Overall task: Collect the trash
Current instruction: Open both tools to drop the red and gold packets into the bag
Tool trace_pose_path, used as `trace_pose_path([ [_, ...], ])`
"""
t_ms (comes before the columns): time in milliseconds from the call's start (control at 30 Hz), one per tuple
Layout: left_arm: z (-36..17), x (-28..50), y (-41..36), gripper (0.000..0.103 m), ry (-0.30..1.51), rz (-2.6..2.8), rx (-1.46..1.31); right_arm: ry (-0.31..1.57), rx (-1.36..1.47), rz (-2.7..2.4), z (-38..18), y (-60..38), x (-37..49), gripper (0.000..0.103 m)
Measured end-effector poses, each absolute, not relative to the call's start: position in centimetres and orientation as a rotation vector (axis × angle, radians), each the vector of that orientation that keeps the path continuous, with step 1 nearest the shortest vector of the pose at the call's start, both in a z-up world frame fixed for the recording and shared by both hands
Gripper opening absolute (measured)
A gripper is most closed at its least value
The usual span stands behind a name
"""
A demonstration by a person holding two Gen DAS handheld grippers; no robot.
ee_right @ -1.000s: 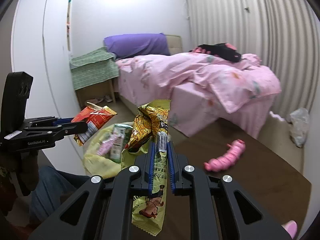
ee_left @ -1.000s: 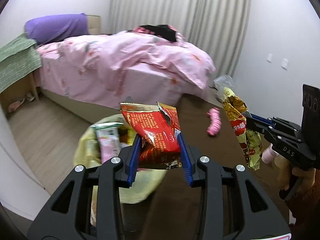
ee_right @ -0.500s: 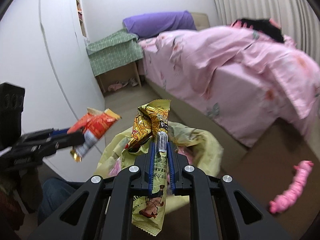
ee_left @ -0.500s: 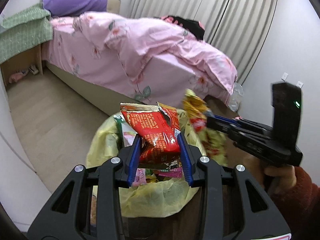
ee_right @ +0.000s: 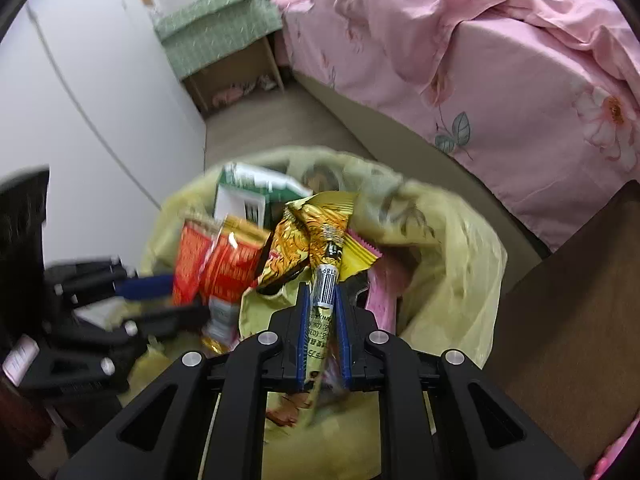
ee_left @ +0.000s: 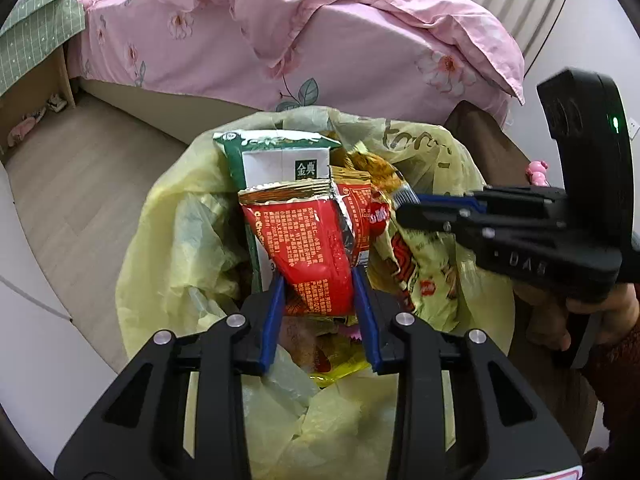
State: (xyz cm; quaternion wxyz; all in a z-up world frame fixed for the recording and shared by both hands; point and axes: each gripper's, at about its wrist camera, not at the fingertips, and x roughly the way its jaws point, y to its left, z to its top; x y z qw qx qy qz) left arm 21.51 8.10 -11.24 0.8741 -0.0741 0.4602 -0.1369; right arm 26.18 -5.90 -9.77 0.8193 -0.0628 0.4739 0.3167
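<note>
Both grippers have come down from out in the room to hang right over the yellow trash bag (ee_left: 172,240), whose open mouth now fills each view where before the bed took most of the picture. Left gripper (ee_left: 319,312) has its blue jaws a moderate way apart and closing a little on the crumpled red snack wrapper (ee_left: 308,248), pinched by its lower end so the torn top stands up over the bag. Right gripper (ee_right: 323,312) is nearly closed on a thin yellow wrapper (ee_right: 316,232), clamped mid-length with both ends hanging free. Each piece is held above the opening, probably so that letting go drops it straight inside with the rubbish already there, including a green and white carton (ee_left: 276,156). Only the left wrist view shows the person's hand (ee_left: 560,320) on the right tool; only the right wrist view shows a pink packet (ee_right: 380,296) lying deep in the bag, though that picture is blurred
</note>
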Motion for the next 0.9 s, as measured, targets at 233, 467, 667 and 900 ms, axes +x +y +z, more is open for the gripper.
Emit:
trace_pose_path([
  [233,-10.9,21.0,8.6,0.032,0.946,-0.313,-0.202,0.970,-0.123,0.693,-9.5,-6.6,25.6,0.014],
  [467,-9.8,20.0,9.9,0.040,0.914,-0.327,-0.243,0.937,-0.141,0.725,-8.8,-6.3,24.7,0.014],
  [667,-8.5,19.1,10.7,0.052,0.883,-0.291,-0.267,0.924,-0.146,0.678,-7.9,-6.2,23.8,0.028],
  [900,-5.7,16.6,10.6,0.056,0.814,-0.224,-0.247,0.851,-0.123,0.632,-5.0,-8.2,20.6,0.035],
])
